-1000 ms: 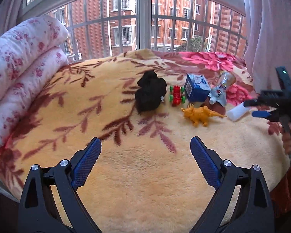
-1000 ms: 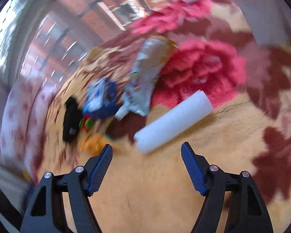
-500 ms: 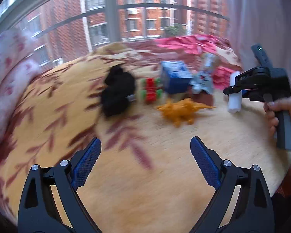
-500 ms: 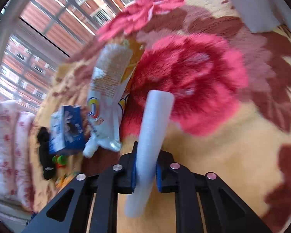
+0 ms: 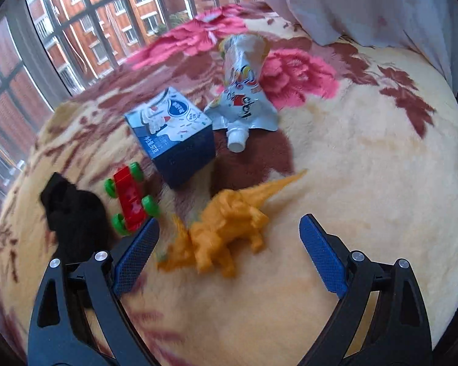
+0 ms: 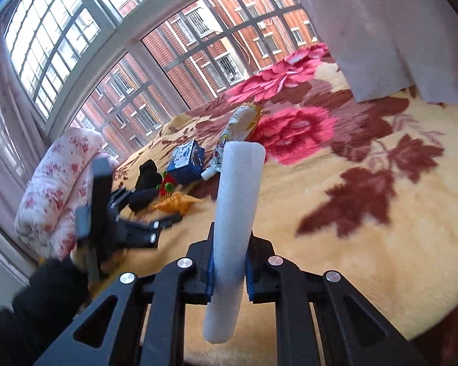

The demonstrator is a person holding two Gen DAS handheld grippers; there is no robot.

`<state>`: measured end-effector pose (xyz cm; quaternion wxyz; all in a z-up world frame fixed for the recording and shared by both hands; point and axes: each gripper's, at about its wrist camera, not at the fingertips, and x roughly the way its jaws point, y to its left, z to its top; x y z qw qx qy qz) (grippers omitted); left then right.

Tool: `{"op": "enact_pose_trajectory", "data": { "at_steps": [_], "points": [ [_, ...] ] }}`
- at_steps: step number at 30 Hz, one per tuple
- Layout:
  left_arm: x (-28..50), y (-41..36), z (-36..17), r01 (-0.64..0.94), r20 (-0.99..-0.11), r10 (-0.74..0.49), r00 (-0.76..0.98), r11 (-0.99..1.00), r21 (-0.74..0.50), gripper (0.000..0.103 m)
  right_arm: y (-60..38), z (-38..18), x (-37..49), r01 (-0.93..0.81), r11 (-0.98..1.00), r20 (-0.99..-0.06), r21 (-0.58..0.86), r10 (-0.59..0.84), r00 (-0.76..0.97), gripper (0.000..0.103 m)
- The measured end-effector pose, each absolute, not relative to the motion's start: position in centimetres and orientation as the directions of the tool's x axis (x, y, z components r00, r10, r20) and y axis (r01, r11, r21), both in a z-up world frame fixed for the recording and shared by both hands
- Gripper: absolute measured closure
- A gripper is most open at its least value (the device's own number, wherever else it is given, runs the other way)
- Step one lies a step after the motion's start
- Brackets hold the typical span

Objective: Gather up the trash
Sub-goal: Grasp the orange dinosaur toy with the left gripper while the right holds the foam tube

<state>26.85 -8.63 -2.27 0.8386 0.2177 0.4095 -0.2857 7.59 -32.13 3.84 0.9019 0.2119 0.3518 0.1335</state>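
My right gripper (image 6: 229, 270) is shut on a white foam tube (image 6: 236, 213), which stands upright between the pads, lifted above the blanket. My left gripper (image 5: 229, 244) is open just above an orange toy dinosaur (image 5: 226, 225), which lies between and beyond its fingertips, untouched. Behind the dinosaur lie a blue and white carton (image 5: 175, 135) and a crumpled silver spout pouch (image 5: 244, 91). The right wrist view shows the same carton (image 6: 187, 161), pouch (image 6: 235, 135), dinosaur (image 6: 175, 202) and the left gripper (image 6: 165, 222) at lower left.
A red toy car with green wheels (image 5: 131, 196) and a black cloth lump (image 5: 73, 213) lie left of the dinosaur. A floral blanket (image 5: 366, 167) covers the bed. Rolled floral bedding (image 6: 55, 183) sits at the left, a barred window (image 6: 168, 45) behind, a curtain (image 6: 397, 30) at right.
My right gripper shut on the foam tube and lifted it off the blanket, pulling back. My left gripper swung right and dropped toward the dinosaur, carton and pouch, rolling as it went.
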Motion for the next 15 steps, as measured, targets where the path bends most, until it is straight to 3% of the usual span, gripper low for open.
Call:
{"op": "enact_pose_trajectory", "data": {
  "at_steps": [3, 5, 6, 12, 15],
  "points": [
    [29.5, -8.4, -4.4, 0.649, -0.861, -0.305, 0.408, 0.760, 0.039, 0.015, -32.0, 3.5, 7.0, -0.099, 0.869, -0.567, 0.485, 0.399, 0.721, 0.088],
    [29.5, -8.7, -4.9, 0.644, -0.858, -0.303, 0.414, 0.764, 0.041, 0.019, -31.6, 3.3, 6.9, -0.109, 0.868, -0.560, 0.484, 0.403, 0.724, 0.088],
    [29.2, -8.7, -4.8, 0.646, -0.852, -0.302, 0.428, 0.761, 0.055, 0.035, -31.4, 3.3, 7.0, -0.113, 0.870, -0.557, 0.480, 0.402, 0.727, 0.088],
    [27.4, -8.2, -3.8, 0.565, -0.826, -0.266, 0.497, 0.822, 0.074, 0.036, -29.4, 4.0, 6.0, -0.152, 0.878, -0.533, 0.454, 0.404, 0.744, 0.088],
    [25.4, -6.9, -1.5, 0.509, -0.793, -0.307, 0.527, 0.861, 0.004, 0.036, -28.5, 4.2, 5.2, -0.173, 0.873, -0.525, 0.456, 0.421, 0.740, 0.088]
  ]
}}
